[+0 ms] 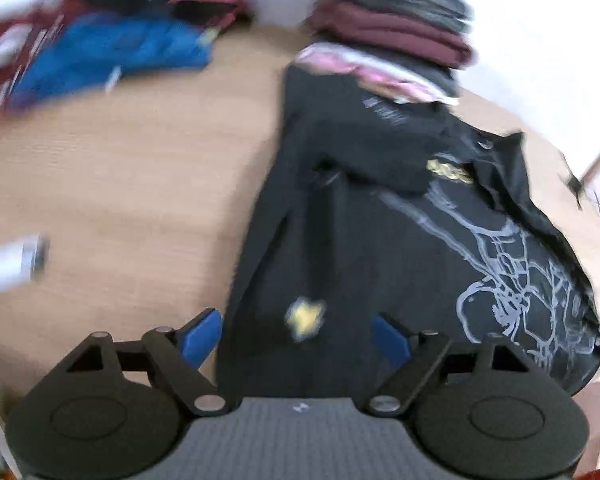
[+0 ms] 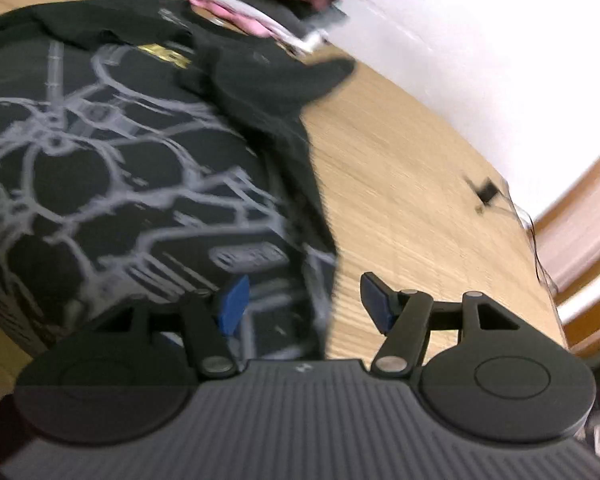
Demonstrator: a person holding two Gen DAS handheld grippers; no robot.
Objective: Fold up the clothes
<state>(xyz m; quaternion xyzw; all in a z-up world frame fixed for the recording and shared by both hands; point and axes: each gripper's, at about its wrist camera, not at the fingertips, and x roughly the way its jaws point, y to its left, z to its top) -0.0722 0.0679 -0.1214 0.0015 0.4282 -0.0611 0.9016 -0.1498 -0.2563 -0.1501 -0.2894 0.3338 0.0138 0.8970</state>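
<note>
A black T-shirt (image 1: 380,240) with a grey line print and a small gold logo lies partly folded on the wooden table (image 1: 140,168); it also shows in the right wrist view (image 2: 120,152). My left gripper (image 1: 296,332) is open, its blue pads either side of the shirt's near left edge, holding nothing. My right gripper (image 2: 304,300) is open above the shirt's right edge, one pad over cloth, the other over bare wood. Both views are motion-blurred.
A stack of folded clothes (image 1: 396,28), maroon, dark and pink, stands behind the shirt by the white wall. A loose heap with a blue garment (image 1: 112,52) lies far left. A white cylinder (image 1: 12,264) is at the left edge. Cables (image 2: 496,196) lie near the table's right edge.
</note>
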